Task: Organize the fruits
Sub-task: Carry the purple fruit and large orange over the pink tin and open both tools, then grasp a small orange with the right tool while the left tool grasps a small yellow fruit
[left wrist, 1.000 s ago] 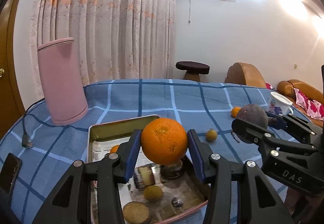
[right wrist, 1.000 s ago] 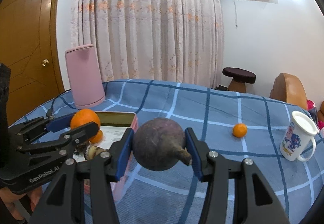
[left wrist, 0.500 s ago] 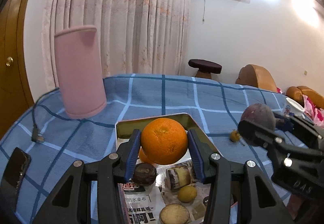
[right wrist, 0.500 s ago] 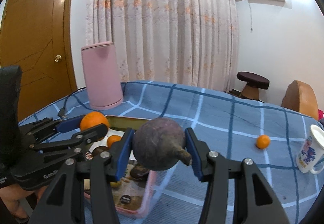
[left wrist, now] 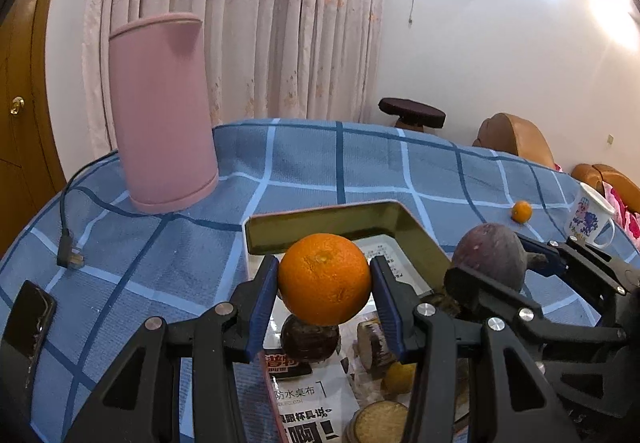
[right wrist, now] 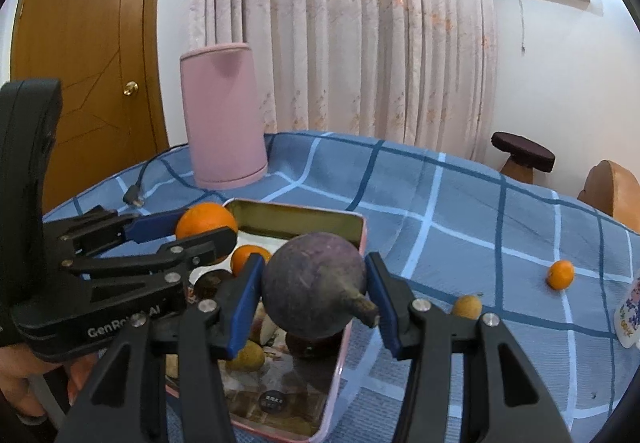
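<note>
My left gripper (left wrist: 324, 285) is shut on a large orange (left wrist: 325, 278) and holds it above the metal tray (left wrist: 344, 219). My right gripper (right wrist: 314, 293) is shut on a dark purple round fruit (right wrist: 314, 289) with a stub stem, above the tray's right wall (right wrist: 362, 231). The tray holds a small orange (right wrist: 246, 257), a dark fruit (left wrist: 310, 339), a yellowish fruit (right wrist: 246, 357) and printed paper. The right gripper with its purple fruit (left wrist: 490, 255) shows at the right of the left wrist view. The left gripper with its orange (right wrist: 206, 221) shows at the left of the right wrist view.
A pink cylinder (left wrist: 164, 111) stands at the table's back left, with a cable plug (left wrist: 70, 259) and a phone (left wrist: 26, 319) near the left edge. On the blue checked cloth to the right lie a small orange (right wrist: 560, 274) and a yellowish fruit (right wrist: 466, 306), beside a white mug (left wrist: 590, 215).
Both grippers have moved left and down over the tray, each still holding its fruit. The tray now sits under both of them.
</note>
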The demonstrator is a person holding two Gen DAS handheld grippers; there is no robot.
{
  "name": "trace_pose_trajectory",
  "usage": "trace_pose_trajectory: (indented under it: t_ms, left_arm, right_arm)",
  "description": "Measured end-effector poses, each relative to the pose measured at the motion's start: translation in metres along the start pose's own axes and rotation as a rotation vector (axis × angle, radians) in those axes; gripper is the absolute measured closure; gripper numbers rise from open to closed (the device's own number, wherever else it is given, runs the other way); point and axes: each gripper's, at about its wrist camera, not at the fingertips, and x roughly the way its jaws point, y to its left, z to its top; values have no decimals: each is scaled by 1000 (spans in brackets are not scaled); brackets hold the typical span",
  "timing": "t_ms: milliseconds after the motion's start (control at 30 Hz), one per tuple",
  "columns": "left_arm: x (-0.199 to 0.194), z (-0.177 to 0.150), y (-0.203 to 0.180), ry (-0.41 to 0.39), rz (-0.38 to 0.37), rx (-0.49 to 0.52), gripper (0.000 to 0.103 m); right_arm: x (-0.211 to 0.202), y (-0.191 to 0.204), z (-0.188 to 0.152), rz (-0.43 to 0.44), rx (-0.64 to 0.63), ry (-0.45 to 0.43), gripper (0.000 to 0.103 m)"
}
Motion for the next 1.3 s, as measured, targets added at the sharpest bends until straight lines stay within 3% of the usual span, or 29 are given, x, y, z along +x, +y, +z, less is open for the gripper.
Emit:
trace_pose_trajectory:
  t_ms: [433,667,733,767,900,967,1133,1300]
  left_arm:
    - [12,-3,7,52,2,2,54]
    - [16,-4,8,72,-6,3,54]
    - [15,-3,9,73,-4,0,53]
    - [14,-3,9,77,-1,-5,53]
    - [3,0,5,48,2,11,51]
    - [-3,2,1,33,0,15,42]
    - [-10,4,-18,10,-9,30,31]
    - [-9,2,-50,14,-25,82,31]
  right_arm:
    - [22,3,-8,24,-23,96,49]
    - [22,7,-9,25,-48,104,48]
    - [21,8,-8,31,-59,96,41]
    - [18,9,-8,33,-61,85,29]
    - [6,12,-5,20,-85,53,28]
    - [-2,8,-5,19,-82,38,27]
    - [-24,-16,-8,8,-42,13,23]
    - [-53,-58,-18,-54,14,-11,16]
